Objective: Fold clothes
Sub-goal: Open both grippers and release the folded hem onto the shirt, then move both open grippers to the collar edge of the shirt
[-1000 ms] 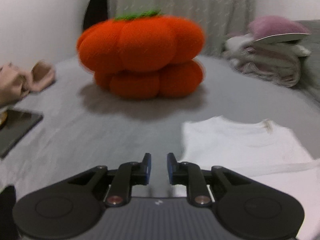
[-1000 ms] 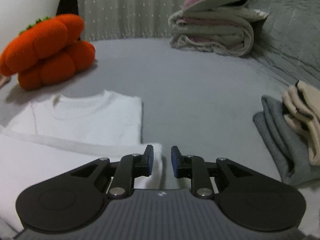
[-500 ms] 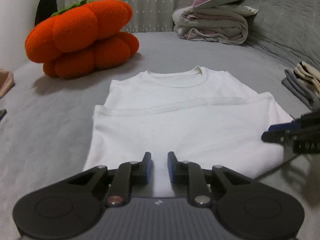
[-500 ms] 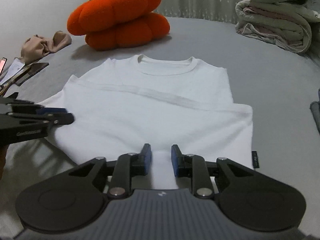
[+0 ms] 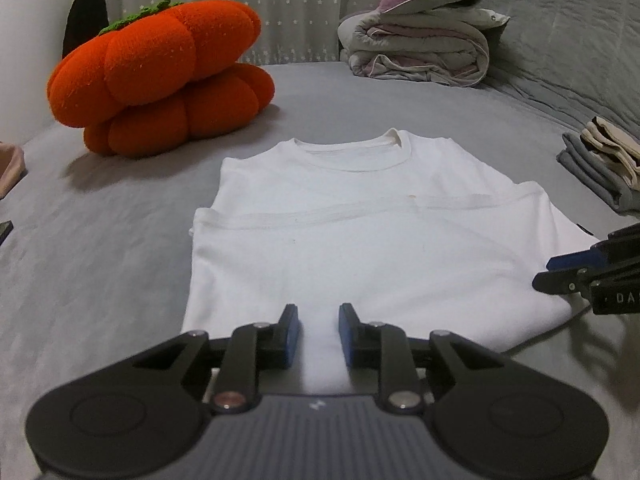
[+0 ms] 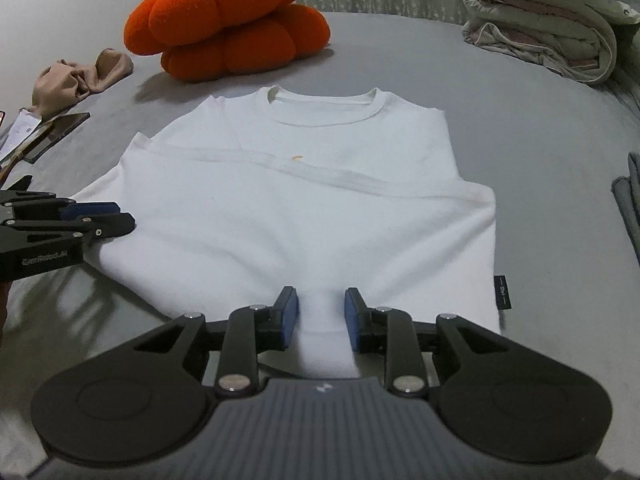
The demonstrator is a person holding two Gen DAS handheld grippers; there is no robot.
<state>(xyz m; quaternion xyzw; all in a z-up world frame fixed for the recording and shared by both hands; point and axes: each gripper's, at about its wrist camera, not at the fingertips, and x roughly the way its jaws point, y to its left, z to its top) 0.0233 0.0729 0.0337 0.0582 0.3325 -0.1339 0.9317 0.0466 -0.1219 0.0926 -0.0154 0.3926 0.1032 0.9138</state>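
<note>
Grey bedding (image 5: 120, 280) carries the white shirt (image 5: 360, 240) lying flat mid-bed, sleeves tucked, hem doubled toward the collar, long axis running away from me; I hold my left gripper (image 5: 319, 336) and right gripper (image 6: 321, 320) open, empty, equally near its front fold.

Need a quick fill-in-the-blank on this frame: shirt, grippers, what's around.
1. The white shirt lies flat with its collar toward the orange ____ cushion.
2. The jaws of the left gripper are ____, with shirt fabric showing between them.
3. In the left wrist view, the right gripper sits at the shirt's ____ edge.
4. A purple ____ tops the folded blankets.

Missing words: pumpkin; open; right; pillow
</note>
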